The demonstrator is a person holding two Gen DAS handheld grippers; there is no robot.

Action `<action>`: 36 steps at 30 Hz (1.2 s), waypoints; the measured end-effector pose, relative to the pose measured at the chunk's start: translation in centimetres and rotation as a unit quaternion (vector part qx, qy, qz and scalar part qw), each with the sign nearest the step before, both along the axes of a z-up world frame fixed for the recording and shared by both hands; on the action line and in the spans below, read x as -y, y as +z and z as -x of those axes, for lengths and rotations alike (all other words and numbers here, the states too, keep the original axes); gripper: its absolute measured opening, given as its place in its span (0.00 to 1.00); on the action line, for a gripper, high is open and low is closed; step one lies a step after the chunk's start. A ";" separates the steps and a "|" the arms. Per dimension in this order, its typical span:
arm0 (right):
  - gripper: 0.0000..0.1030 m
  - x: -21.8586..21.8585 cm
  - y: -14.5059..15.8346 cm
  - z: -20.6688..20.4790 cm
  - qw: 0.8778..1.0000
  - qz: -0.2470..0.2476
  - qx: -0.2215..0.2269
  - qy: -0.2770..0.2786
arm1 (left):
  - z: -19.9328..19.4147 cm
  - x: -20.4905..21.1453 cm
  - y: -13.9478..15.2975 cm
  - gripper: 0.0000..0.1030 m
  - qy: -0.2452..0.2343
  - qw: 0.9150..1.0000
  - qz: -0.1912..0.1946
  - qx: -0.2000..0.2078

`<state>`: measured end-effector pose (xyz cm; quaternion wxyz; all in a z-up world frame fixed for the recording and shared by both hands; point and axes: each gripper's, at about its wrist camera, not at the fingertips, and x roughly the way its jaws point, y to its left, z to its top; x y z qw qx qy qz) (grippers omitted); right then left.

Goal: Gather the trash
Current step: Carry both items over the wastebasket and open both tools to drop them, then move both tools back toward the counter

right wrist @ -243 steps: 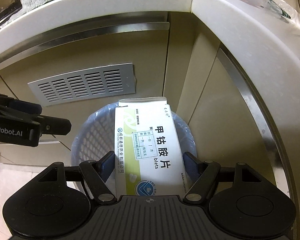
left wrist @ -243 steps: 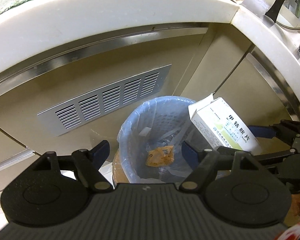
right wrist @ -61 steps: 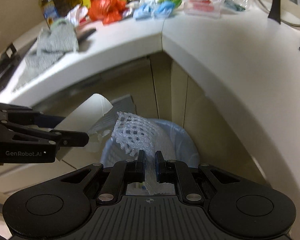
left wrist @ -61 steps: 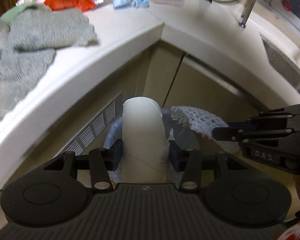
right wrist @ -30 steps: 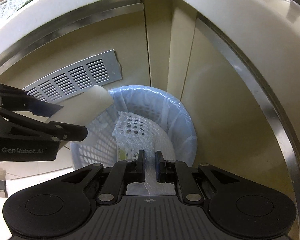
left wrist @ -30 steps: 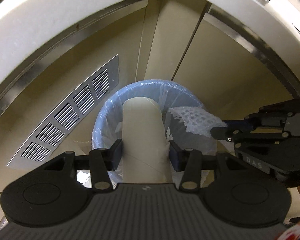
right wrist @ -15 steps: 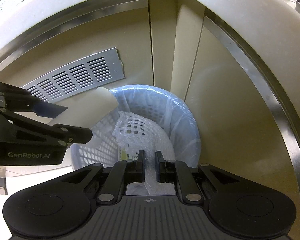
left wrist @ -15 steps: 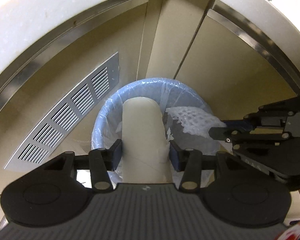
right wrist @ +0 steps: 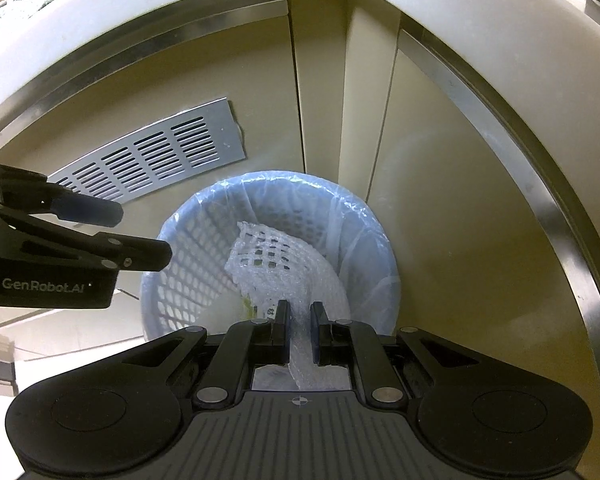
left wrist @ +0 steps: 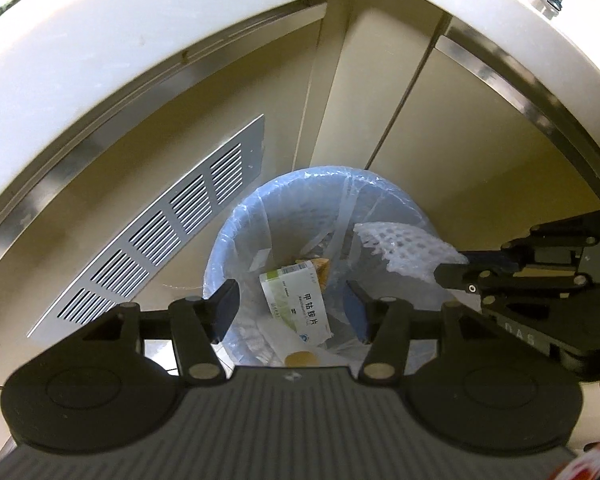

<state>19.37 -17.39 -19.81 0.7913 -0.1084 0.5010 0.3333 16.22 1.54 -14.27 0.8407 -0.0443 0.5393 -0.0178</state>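
A blue-lined waste bin [left wrist: 236, 240] stands on the floor in the cabinet corner and also shows in the right wrist view [right wrist: 364, 216]. My left gripper [left wrist: 292, 300] is open and empty above it. Inside lie a white and green medicine box [left wrist: 296, 300], a white paper cup [left wrist: 296, 354] and an orange wrapper [left wrist: 320, 266]. My right gripper [right wrist: 300, 314] is shut on a white foam net sleeve [right wrist: 276, 264] and holds it over the bin; the sleeve also shows in the left wrist view [left wrist: 404, 248].
A white countertop edge [left wrist: 140, 40] curves above the bin. A metal vent grille [left wrist: 160, 232] sits in the cabinet panel to the left. Cabinet doors [right wrist: 440, 200] close in behind and to the right.
My left gripper has opened and the white paper cup has dropped into the bin. My right gripper still holds the foam net over the bin.
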 end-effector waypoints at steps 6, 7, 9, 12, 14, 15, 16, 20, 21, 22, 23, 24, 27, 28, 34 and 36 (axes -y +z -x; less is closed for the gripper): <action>0.10 -0.4 0.1 -0.1 1.000 -0.002 0.000 0.002 | 0.2 -0.3 0.2 0.51 0.005 1.000 -0.002 0.003; 0.10 -0.5 0.1 -0.1 1.000 -0.003 0.000 0.002 | 0.3 -0.4 0.1 0.51 0.006 1.000 -0.002 0.004; 0.10 -0.7 0.1 -0.1 1.000 -0.004 0.001 0.002 | 0.3 -0.5 0.1 0.51 0.008 1.000 -0.002 0.004; 0.10 -0.8 0.2 -0.1 1.000 -0.009 0.002 0.001 | 0.5 -0.7 0.2 0.51 0.012 1.000 -0.003 0.004; 0.10 -0.8 0.2 -0.3 1.000 -0.017 0.001 -0.002 | 0.5 -0.7 0.1 0.51 0.014 1.000 -0.004 0.004; 0.10 -0.8 0.1 -0.4 1.000 -0.019 0.000 -0.004 | 0.5 -0.8 0.1 0.51 0.015 1.000 -0.004 0.004; 0.12 -0.8 0.1 -0.4 1.000 -0.019 -0.001 -0.006 | 0.4 -0.8 0.0 0.51 0.015 1.000 -0.005 0.004; 0.44 -0.6 0.0 -0.6 1.000 -0.027 -0.003 -0.015 | 0.4 -0.9 0.0 0.51 0.015 1.000 -0.005 0.004; 0.45 -0.5 0.1 -0.5 0.999 -0.027 -0.002 -0.016 | 0.4 -0.9 0.0 0.51 0.015 1.000 -0.005 0.005; 0.45 -0.6 0.1 -0.5 1.000 -0.027 -0.002 -0.015 | 0.4 -1.0 0.0 0.51 0.016 1.000 -0.004 0.005; 0.45 -0.6 0.1 -0.6 1.000 -0.026 -0.002 -0.015 | 0.4 -1.0 0.0 0.51 0.016 1.000 -0.004 0.005; 0.45 -0.7 0.2 -0.5 1.000 -0.025 -0.002 -0.014 | 0.5 -1.0 0.0 0.51 0.016 1.000 -0.004 0.005; 0.45 -0.7 0.4 -0.5 1.000 -0.025 -0.002 -0.012 | 0.5 -1.1 0.0 0.51 0.017 1.000 -0.003 0.007; 0.45 -0.7 0.4 -0.5 1.000 -0.024 -0.002 -0.011 | 0.6 -1.1 0.1 0.51 0.017 1.000 -0.003 0.008; 0.45 -0.6 1.2 -0.2 1.000 -0.025 0.006 -0.007 | 0.9 -1.1 0.8 0.51 0.020 1.000 -0.003 0.019; 0.45 -0.6 1.6 -0.1 1.000 -0.027 0.010 -0.006 | 1.0 -1.1 1.4 0.51 0.021 0.999 -0.003 0.024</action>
